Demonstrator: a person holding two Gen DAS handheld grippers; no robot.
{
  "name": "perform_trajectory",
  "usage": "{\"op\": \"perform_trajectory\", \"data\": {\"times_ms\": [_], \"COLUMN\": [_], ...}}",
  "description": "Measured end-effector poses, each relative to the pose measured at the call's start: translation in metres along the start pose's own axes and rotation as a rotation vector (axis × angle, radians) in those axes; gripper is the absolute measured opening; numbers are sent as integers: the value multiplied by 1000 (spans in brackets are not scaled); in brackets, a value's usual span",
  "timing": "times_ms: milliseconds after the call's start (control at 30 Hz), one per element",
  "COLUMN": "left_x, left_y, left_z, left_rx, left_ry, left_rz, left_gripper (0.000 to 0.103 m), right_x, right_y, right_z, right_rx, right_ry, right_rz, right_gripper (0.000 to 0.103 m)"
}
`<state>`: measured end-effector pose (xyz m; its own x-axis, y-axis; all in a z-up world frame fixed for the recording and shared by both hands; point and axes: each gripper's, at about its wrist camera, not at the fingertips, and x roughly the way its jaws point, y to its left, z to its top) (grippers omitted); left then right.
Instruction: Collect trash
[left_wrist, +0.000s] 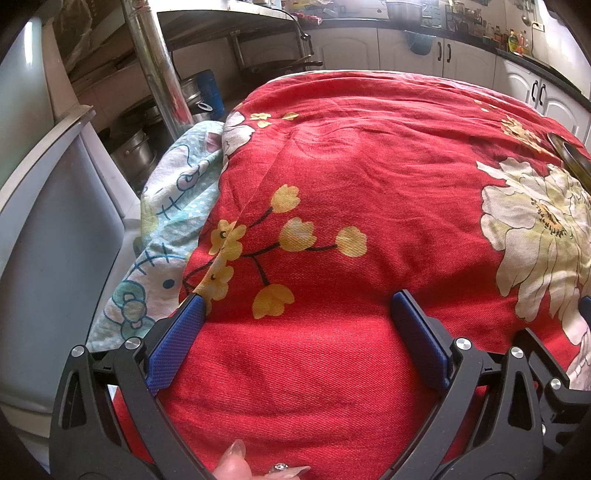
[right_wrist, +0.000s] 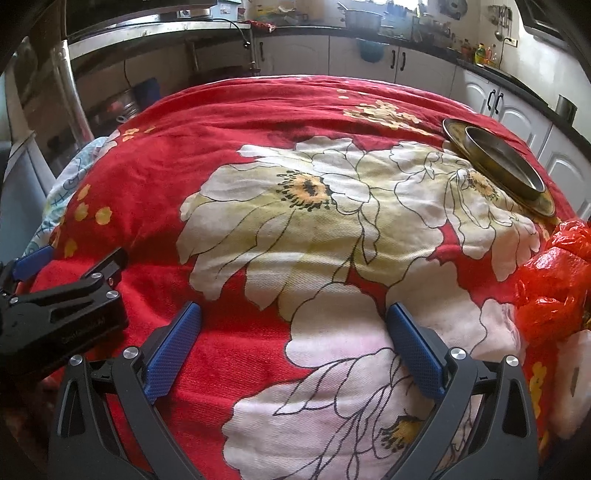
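A crumpled red plastic bag (right_wrist: 554, 280) lies at the right edge of the right wrist view, on the red flowered cloth (right_wrist: 295, 229) that covers the table. My right gripper (right_wrist: 293, 314) is open and empty over the cloth, to the left of the bag. My left gripper (left_wrist: 297, 304) is open and empty over the left part of the cloth (left_wrist: 369, 177). It also shows in the right wrist view (right_wrist: 55, 295), at the left. No other trash is visible.
A metal bowl on a brass plate (right_wrist: 498, 162) stands at the far right of the table. A light blue patterned cloth (left_wrist: 173, 206) hangs at the table's left edge, beside a grey appliance (left_wrist: 48, 229). Pots (left_wrist: 136, 147) and kitchen cabinets (right_wrist: 369, 62) stand behind.
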<state>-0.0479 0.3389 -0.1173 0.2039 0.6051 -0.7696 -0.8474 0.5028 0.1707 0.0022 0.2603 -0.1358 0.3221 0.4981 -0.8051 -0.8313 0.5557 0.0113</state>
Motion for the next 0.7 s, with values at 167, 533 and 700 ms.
{"op": "perform_trajectory", "data": {"times_ms": [167,533,700], "left_x": [0,0,0], "left_y": [0,0,0], "left_z": [0,0,0], "left_rx": [0,-1,-2], "left_ry": [0,0,1], "left_rz": [-1,-2,-3], "left_gripper": [93,93,93], "right_x": [1,1,1], "right_y": [1,1,1], "right_z": [0,0,0], "right_rx": [-3,-3,-3], "right_ry": [1,1,1], "right_rz": [-5,-4,-5], "right_gripper": [98,98,98]}}
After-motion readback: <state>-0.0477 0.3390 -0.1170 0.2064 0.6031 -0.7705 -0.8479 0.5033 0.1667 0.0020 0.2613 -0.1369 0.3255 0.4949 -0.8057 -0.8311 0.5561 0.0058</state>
